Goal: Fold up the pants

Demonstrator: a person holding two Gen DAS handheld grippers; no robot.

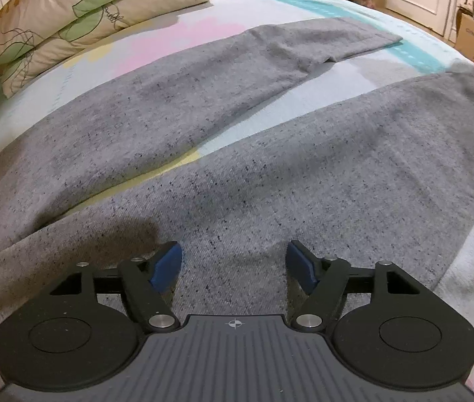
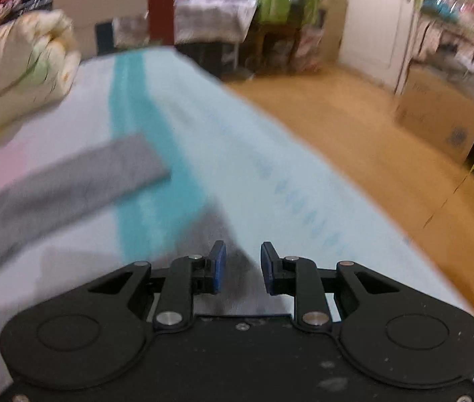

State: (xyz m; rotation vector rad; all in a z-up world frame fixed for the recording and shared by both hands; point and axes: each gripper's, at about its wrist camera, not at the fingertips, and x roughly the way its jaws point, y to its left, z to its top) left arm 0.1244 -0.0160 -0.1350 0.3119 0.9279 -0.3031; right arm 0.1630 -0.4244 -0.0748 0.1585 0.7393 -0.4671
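Observation:
Grey speckled pants (image 1: 237,174) lie flat on a pastel bedsheet (image 1: 176,33), with both legs running away from me. The left leg (image 1: 320,43) ends by a teal stripe and the right leg (image 1: 438,107) reaches the bed's right edge. My left gripper (image 1: 233,263) hovers low over the pants' upper part, its blue pads (image 1: 166,264) wide apart and nothing pinched. The right wrist view is blurred. There my right gripper (image 2: 243,264) shows a narrow gap, and a dark grey tip of cloth (image 2: 227,231) lies on the sheet under it. The far leg's cuff (image 2: 130,167) lies to its left.
Stacked floral pillows (image 1: 86,16) sit at the bed's far left corner, the same pillows (image 2: 19,77) blurred in the right wrist view. The bed's right edge drops to a wooden floor (image 2: 337,127). A cardboard box (image 2: 438,114) and cluttered shelves stand beyond.

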